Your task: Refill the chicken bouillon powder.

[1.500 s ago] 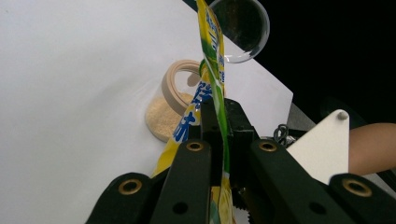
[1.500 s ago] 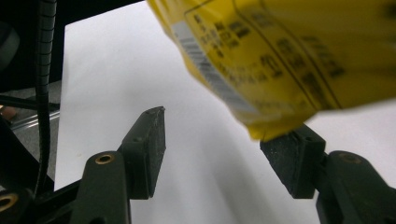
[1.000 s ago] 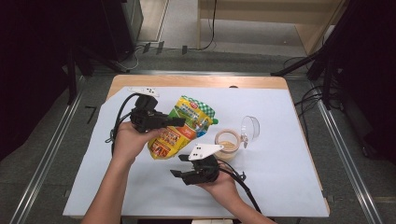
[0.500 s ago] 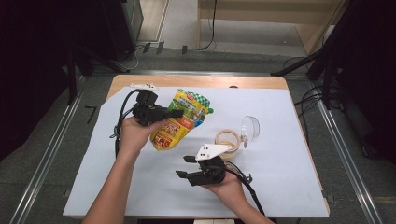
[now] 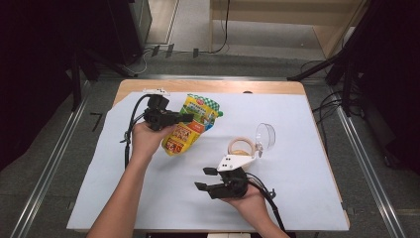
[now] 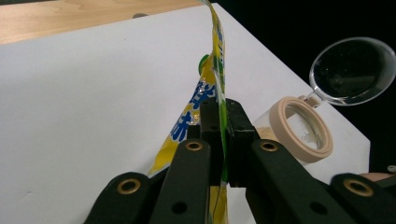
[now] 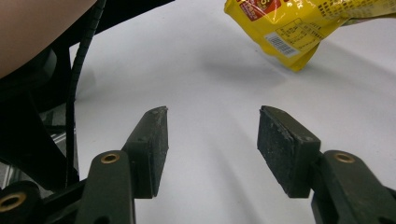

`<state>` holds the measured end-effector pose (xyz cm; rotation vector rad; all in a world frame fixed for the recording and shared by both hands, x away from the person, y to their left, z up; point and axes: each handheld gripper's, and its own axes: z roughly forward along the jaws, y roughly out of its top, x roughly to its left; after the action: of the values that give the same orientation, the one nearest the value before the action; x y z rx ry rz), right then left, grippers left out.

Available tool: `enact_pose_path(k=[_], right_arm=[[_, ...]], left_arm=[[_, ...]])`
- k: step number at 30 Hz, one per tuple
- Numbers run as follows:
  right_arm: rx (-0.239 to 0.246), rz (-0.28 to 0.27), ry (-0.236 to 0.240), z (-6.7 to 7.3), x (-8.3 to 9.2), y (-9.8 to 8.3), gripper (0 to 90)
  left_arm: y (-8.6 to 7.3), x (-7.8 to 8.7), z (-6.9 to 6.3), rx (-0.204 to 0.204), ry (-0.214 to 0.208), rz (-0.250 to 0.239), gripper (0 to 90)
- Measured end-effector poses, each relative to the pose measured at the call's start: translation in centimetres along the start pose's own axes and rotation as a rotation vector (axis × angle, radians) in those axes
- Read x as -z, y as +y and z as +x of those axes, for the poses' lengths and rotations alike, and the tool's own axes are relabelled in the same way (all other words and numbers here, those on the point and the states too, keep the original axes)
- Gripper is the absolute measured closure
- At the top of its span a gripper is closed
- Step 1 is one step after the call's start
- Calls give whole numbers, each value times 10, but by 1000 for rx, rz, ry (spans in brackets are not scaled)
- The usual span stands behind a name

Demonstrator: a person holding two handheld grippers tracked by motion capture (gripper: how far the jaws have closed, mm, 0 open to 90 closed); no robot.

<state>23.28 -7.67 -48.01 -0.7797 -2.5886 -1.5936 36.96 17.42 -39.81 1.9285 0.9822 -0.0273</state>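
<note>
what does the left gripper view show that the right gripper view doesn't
Left gripper view alone: the left gripper, its jaws shut on the edge of the yellow snack pouch, with the glass jar and its open clear lid beyond, plus a strip of bare wooden tabletop.

Right gripper view alone: the right gripper, jaws open with nothing between them, the pouch's barcode corner, and part of a hand with a black cable.

Both: the yellow pouch and the white sheet covering the table.
</note>
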Motion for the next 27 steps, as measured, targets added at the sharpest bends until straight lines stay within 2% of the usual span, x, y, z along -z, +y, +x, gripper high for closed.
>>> enact_pose_path(k=[2,10,21,27], right_arm=[[4,2,1,1,1,-1,443],[8,0,5,2,5,-2,443],[9,7,-8,-3,5,-2,442],[12,13,3,-2,2,-1,437]], left_arm=[[-1,-1,1,-7,8,15,895],[-6,3,4,10,-9,-5,893],[-17,17,4,22,-17,-21,879],[-22,27,5,30,-19,-26,875]])
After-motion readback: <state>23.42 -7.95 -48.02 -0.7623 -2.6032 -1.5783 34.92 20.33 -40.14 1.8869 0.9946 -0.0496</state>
